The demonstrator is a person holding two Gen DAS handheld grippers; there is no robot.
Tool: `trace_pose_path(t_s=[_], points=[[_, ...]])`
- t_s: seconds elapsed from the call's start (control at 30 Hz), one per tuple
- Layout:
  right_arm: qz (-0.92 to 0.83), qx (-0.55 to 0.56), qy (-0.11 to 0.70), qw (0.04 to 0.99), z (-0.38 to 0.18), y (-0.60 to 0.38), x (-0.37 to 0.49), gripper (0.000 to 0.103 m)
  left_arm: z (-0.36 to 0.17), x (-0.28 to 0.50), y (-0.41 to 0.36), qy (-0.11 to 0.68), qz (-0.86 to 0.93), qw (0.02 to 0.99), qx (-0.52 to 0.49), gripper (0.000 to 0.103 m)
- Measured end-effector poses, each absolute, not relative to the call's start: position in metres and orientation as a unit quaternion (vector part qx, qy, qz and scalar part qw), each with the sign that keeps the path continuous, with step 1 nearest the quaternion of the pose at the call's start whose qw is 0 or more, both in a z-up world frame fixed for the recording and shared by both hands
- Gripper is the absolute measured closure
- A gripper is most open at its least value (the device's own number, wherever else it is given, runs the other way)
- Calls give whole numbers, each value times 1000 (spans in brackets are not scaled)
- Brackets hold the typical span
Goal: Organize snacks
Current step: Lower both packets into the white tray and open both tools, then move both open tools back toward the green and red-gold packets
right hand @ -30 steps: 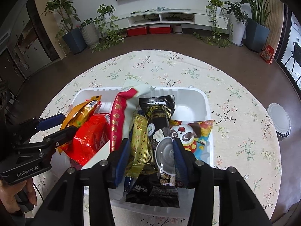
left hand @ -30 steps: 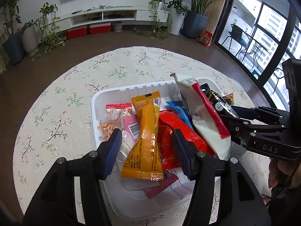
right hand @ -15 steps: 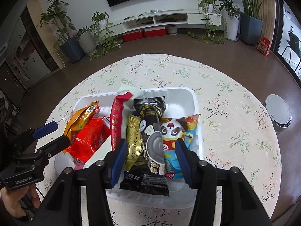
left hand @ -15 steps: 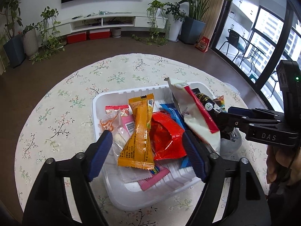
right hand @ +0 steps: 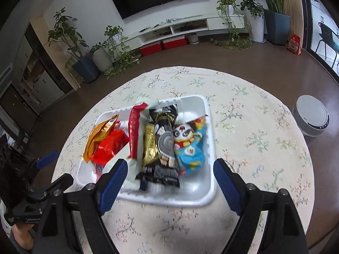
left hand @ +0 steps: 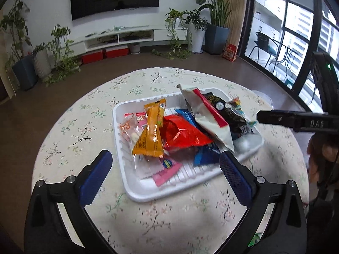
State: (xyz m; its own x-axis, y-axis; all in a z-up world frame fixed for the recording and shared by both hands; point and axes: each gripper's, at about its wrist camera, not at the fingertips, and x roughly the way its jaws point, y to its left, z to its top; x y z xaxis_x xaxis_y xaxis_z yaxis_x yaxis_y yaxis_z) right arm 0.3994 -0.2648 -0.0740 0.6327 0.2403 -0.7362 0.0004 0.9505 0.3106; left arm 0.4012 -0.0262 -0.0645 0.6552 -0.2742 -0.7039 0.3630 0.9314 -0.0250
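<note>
Both grippers have backed off from the tray since a second ago, when my left gripper (left hand: 165, 165) straddled the orange packet and my right gripper (right hand: 169, 173) the black one; both sets of jaws are now opening, spread wide with nothing gripped, only the tray's near edge showing between them. I note the white tray (left hand: 148, 192) sits on the floral tablecloth (left hand: 89, 127) of the round table, holding all the snacks. Nearest the left gripper: a pink wrapper (left hand: 167, 170), then a clear packet (left hand: 130, 129), the orange packet (left hand: 151, 134) leaning upright, a red bag (left hand: 182, 134) and a blue wrapper (left hand: 205, 155) under it. Right half: white-and-red bag (right hand: 135, 131) propped on edge, gold bar (right hand: 150, 145), black packet (right hand: 164, 139), panda pouch (right hand: 189, 146). Far corner of the tray (right hand: 190, 105) is bare.
</note>
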Motion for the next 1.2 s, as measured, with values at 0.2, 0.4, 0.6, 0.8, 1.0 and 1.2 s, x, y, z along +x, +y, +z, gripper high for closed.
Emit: trace_pose_path(t_s=[0.2,0.4,0.6,0.8,1.0,1.2], points=[[63,162,423,889,-71,-278,331,18,-73,341,-38,415,-175,892,44,0],[54,184,421,887,-78,-282,261,18,-88,284,-57,436,-184,880,35,0],[60,194,424,883,-87,-281,216,18,-110,237,-84,462,-191,865,55,0],[74,173,429,883,-92,-276,188,18,-125,225,-96,474,-178,860,66,1],[83,167,423,887,-89,-273,173,18,-134,232,-105,487,-170,852,85,1],[88,151,420,890,-88,-272,169,18,-143,233,-116,488,-177,848,106,17]])
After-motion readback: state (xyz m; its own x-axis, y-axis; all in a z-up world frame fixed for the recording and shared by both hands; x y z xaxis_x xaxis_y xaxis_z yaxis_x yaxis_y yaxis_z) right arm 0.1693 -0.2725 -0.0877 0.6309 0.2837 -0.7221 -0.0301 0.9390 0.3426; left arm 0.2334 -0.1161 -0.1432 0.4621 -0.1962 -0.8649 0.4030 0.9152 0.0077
